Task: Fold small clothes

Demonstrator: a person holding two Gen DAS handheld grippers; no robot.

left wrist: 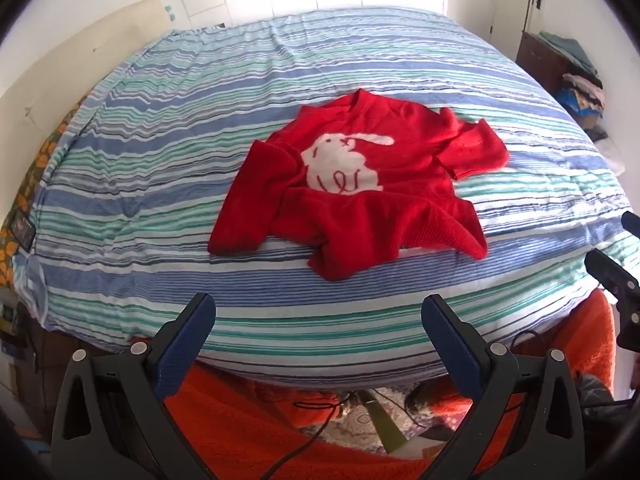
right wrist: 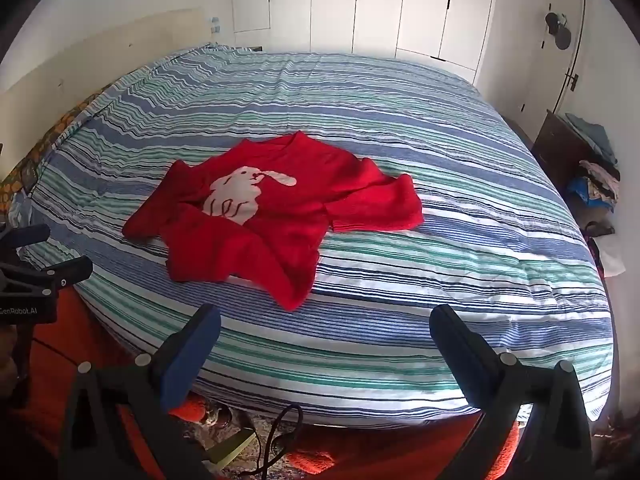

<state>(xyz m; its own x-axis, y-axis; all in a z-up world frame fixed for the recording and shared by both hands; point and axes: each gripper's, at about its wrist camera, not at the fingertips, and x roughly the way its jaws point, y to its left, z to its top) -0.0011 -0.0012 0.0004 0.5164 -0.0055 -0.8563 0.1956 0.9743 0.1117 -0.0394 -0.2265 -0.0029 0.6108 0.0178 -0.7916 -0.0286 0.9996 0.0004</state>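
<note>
Red knit sweater (left wrist: 352, 184), white rabbit motif on the chest, crumpled at centre frame in the left view, left of centre in the right view. Lying on the striped bed (left wrist: 160, 184), sleeves bunched, hem rucked into folds along the lower edge. Nothing folded yet, by the look of it.

Left gripper (left wrist: 318, 320) at lower centre of its view, jaws spread wide, nothing between them, short of the sweater. Right gripper (right wrist: 326, 332) likewise: wide apart, empty, well clear of the cloth.

Best start, probably: flatten first. Pinch one layer only at each lower corner of the hem, pull gently toward the lower edge of the frame, then draw the sleeves out sideways. Thick knit likely to drag and bunch, so slow pulls.

Back of the sweater hidden. Left sleeve's cuff tucked under, hard to trace. Floor below the bed cut off by the gripper bodies; clothes pile (right wrist: 596, 184) at far right, blurred.
</note>
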